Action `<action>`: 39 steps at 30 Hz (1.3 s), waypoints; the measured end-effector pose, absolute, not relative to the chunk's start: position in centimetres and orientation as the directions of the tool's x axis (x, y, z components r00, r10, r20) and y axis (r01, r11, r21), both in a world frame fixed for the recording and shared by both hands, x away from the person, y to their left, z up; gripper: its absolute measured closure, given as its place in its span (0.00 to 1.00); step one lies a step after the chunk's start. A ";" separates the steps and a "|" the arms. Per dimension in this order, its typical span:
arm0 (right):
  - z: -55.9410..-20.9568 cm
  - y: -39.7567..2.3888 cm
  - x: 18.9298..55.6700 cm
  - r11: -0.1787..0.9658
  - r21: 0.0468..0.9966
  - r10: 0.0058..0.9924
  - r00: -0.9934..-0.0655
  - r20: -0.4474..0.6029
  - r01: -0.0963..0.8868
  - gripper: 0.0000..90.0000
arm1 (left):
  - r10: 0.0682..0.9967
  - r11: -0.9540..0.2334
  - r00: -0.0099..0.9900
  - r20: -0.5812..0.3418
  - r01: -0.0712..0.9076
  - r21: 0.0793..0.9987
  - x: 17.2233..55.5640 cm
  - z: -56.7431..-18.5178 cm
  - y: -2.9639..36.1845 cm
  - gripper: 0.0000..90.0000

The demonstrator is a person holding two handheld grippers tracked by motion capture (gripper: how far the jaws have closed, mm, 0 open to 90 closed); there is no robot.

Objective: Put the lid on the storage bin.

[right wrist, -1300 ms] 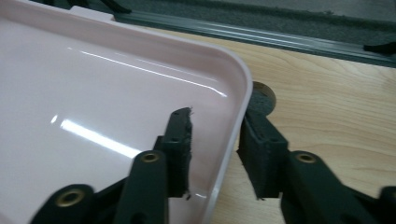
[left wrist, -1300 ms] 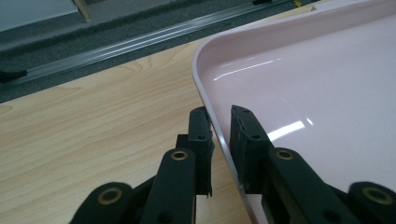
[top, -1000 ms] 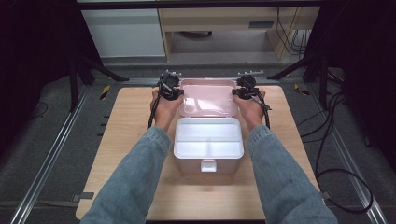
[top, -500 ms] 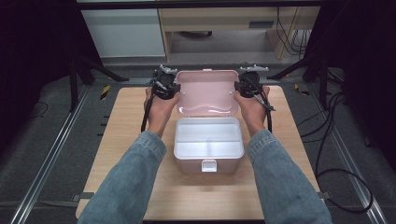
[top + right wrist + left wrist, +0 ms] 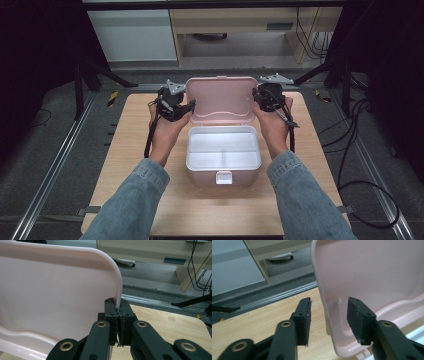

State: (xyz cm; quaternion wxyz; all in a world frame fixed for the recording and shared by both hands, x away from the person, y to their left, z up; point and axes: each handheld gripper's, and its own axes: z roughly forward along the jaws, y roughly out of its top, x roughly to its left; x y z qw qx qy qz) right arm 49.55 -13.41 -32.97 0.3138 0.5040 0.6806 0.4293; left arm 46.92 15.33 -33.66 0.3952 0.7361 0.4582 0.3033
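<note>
Two denim sleeves come up from the bottom of the high view, one on each side of a box [image 5: 223,160] that sits at the centre of the frame on a wooden table [image 5: 125,150]. Its white tray is open to the camera, split by a low divider, and a small latch tab sticks out of its near wall. Just above it in the frame the pink lid [image 5: 221,99] stands raised on the box's far edge, its inner face toward the viewer.

At the lid's left edge is the left gripper [image 5: 329,312]. Its jaws have just been opening: in the left gripper view the two black pads stand apart, the lid's rim runs between them, and a gap shows on either side of the rim, so nothing is pinched. At the lid's right edge, the right gripper [image 5: 117,315] has its jaws pressed together on the rim, which rises out from between the pads in the right gripper view.

Beyond the table's far edge, toward the top of the frames, lie a metal rail [image 5: 284,293], dark floor and pale cabinets [image 5: 135,32]; black cables [image 5: 360,145] trail down the right side of the high view.
</note>
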 end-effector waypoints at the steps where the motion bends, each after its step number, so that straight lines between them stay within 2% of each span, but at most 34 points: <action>1: -32.9 -13.4 49.2 0.121 0.903 0.955 -0.295 0.006 0.411 0.98 | 0.913 -0.264 0.400 0.077 0.435 0.861 46.6 -33.8 15.4 0.56; 4: -32.9 -13.5 48.0 0.121 0.915 0.955 -0.295 -0.002 0.384 0.98 | 0.910 -0.263 0.407 0.075 0.428 0.865 45.4 -34.5 15.8 0.49; 9: -32.9 -14.0 46.1 0.123 0.927 0.955 -0.296 -0.014 0.355 0.97 | 0.906 -0.251 0.420 0.057 0.423 0.871 43.8 -35.3 16.4 0.44; 20: -33.3 -14.6 42.3 0.167 0.940 0.942 -0.330 -0.063 0.297 0.95 | 0.899 -0.226 0.437 0.012 0.439 0.870 41.7 -37.4 17.1 0.41; 28: -33.9 -15.7 40.4 0.151 0.947 0.913 -0.406 -0.023 0.285 0.91 | 0.893 -0.197 0.449 -0.023 0.437 0.878 40.6 -38.3 17.9 0.40; 39: -35.8 -17.3 39.2 0.115 0.939 0.862 -0.502 0.068 0.325 0.81 | 0.919 -0.146 0.393 -0.038 0.428 0.892 39.1 -40.3 20.7 0.38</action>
